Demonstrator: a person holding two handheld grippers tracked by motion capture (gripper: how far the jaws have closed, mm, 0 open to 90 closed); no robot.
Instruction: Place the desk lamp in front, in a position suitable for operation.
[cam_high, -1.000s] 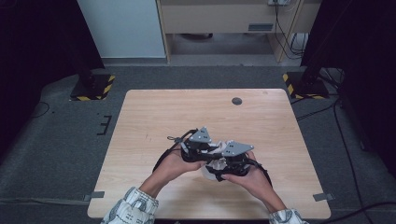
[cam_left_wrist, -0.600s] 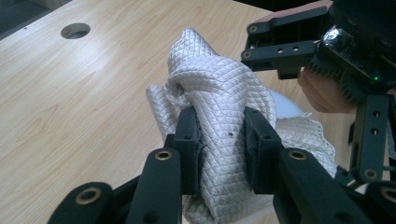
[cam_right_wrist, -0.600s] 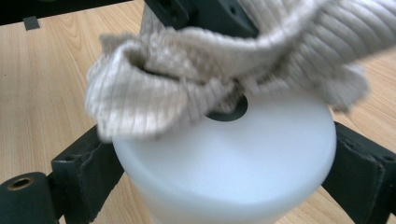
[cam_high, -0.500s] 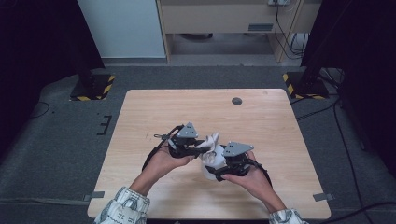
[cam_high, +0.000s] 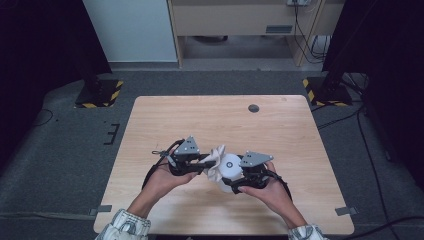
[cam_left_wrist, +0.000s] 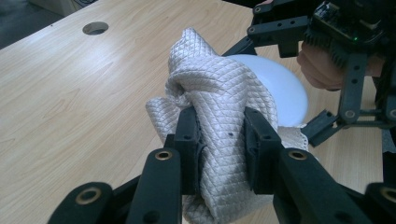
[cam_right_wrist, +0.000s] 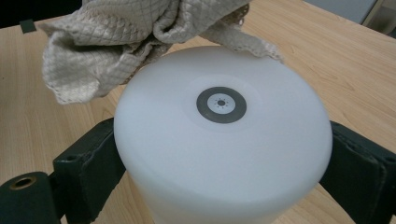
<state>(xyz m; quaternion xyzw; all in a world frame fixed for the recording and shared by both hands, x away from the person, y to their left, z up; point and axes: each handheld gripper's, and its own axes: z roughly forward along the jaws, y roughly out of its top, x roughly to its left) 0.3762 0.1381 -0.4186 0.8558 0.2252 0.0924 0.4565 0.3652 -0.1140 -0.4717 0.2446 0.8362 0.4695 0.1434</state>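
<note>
Two grippers are at work over the table (cam_high: 165, 125): the white cylinder (cam_right_wrist: 219, 140) is clamped between the right gripper (cam_high: 240, 182) fingers so it is steadied, while the quilted cloth (cam_left_wrist: 210, 93), pinched tight by the left gripper (cam_left_wrist: 222, 140) fingers, is pressed against its rim for wiping.

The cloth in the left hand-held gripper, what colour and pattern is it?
The cloth is cream-beige with a quilted diamond weave, clearest in the left gripper view.
</note>
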